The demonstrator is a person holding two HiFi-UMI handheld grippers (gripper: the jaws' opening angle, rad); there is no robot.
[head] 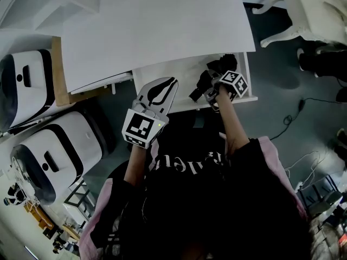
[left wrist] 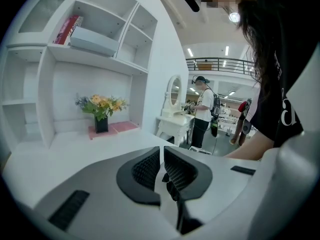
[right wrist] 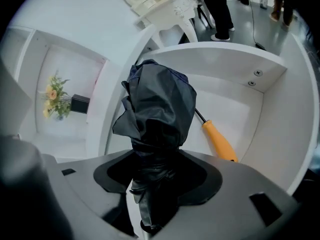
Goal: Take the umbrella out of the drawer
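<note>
Black umbrella (right wrist: 159,106) clamped in R tool (right wrist: 156,186), whose view alone shows orange-handled screwdriver (right wrist: 219,142); L tool (left wrist: 162,170) closed.

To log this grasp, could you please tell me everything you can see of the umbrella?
The umbrella is a folded compact one with dark, navy-black canopy fabric, crumpled and loosely bunched. The right gripper is shut on its lower part, fingers pressing the fabric from both sides. It points away from the gripper, over the open white drawer, near an orange-handled screwdriver lying inside. Its handle is hidden; contact with the drawer floor cannot be told.
</note>
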